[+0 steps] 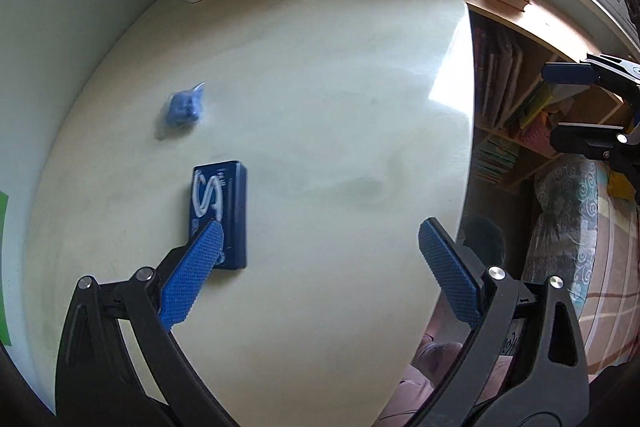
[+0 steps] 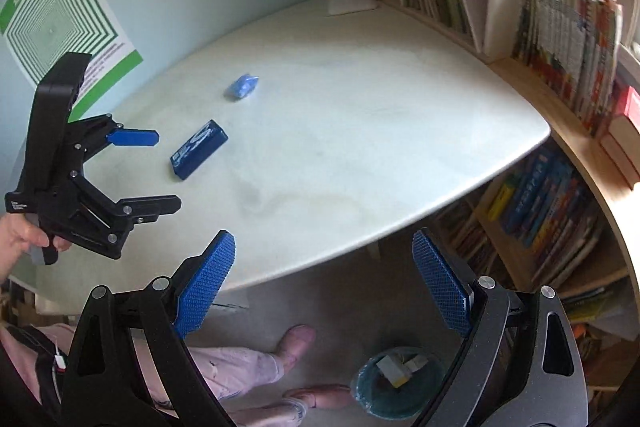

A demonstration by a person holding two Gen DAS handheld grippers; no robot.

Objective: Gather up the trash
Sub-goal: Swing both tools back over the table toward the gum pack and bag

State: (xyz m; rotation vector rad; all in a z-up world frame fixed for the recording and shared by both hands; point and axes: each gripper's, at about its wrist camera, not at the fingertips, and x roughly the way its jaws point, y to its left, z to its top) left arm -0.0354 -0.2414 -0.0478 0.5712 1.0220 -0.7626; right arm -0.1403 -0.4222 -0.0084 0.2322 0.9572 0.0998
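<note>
Two pieces of trash lie on the pale surface [image 2: 360, 131] — a dark blue box [image 2: 199, 149] printed with a white cable, and a crumpled blue wrapper [image 2: 241, 87] just beyond it, the two a little apart. Down on the floor beside the person's feet stands a round bin [image 2: 396, 385] with some scraps already in it.

Both tools are empty. The left gripper [image 1: 320, 239] hangs over the near part of the surface with its fingers spread wide, one blue pad overlapping the box in the left wrist view; whether it touches I cannot tell. The right gripper [image 2: 324, 247] has its fingers equally wide apart, out past the surface edge, above the floor.

The box looks like the nearer pick. It would go best taken across its narrow sides, fingers straddling it squarely before closing — a slanted bite may spin it away. The wrapper is light, so pinch it low against the surface.
</note>
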